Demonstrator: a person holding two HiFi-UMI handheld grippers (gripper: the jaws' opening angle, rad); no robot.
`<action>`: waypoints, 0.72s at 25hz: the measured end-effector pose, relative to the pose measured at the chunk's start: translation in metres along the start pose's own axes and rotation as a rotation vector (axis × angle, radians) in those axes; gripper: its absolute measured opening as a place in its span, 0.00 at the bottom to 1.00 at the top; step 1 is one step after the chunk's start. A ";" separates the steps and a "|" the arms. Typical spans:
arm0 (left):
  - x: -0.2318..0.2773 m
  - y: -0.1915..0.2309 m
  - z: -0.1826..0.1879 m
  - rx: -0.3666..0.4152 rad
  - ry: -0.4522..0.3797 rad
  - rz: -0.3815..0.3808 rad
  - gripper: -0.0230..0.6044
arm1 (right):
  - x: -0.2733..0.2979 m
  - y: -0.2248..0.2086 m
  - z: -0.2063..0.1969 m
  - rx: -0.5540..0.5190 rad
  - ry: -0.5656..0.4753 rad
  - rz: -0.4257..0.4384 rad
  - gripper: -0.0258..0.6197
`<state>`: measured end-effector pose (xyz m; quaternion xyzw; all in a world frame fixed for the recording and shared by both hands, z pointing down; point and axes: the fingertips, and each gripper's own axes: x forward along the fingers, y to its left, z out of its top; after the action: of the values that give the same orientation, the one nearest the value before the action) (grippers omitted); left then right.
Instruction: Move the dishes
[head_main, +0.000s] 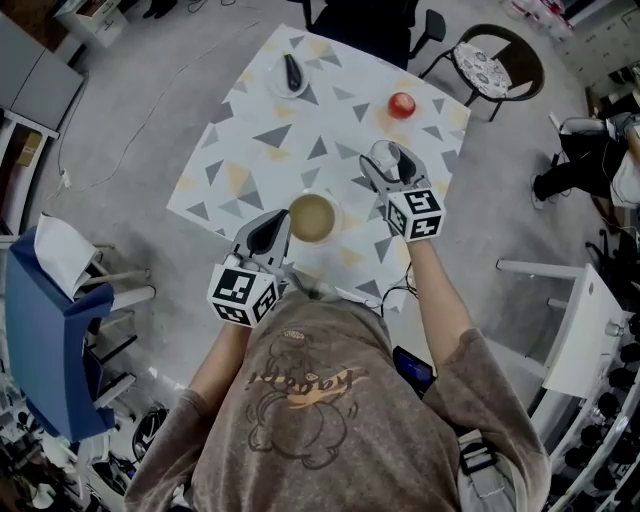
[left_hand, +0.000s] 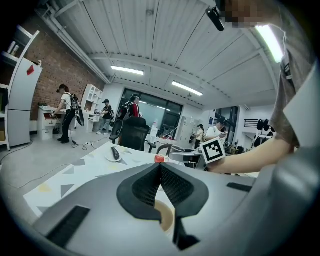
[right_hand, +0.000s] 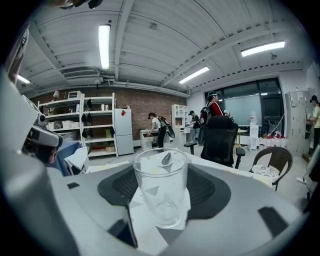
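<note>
Clear glass in right gripper, black-and-white marker cube behind

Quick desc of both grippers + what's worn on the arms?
Left gripper and right gripper match: grey bodies, black ribbed jaw pads, a white cube with black square markers on each. Short brownish T-shirt sleeves.

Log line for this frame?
left tool: shut on bowl rim | right tool: shut on glass | apple, plate: on table
</note>
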<state>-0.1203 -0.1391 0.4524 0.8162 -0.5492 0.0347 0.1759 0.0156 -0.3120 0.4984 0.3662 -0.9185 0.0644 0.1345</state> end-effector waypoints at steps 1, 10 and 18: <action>0.001 0.000 -0.001 -0.001 0.004 -0.002 0.06 | 0.002 -0.003 -0.003 0.008 0.001 -0.003 0.49; 0.009 0.006 -0.009 -0.008 0.039 -0.003 0.06 | 0.017 -0.013 -0.044 0.031 0.026 -0.018 0.49; 0.013 0.015 -0.015 -0.027 0.057 0.008 0.06 | 0.022 -0.011 -0.079 0.057 0.049 -0.047 0.49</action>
<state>-0.1267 -0.1510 0.4736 0.8102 -0.5477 0.0514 0.2022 0.0236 -0.3178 0.5805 0.3898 -0.9038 0.0963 0.1479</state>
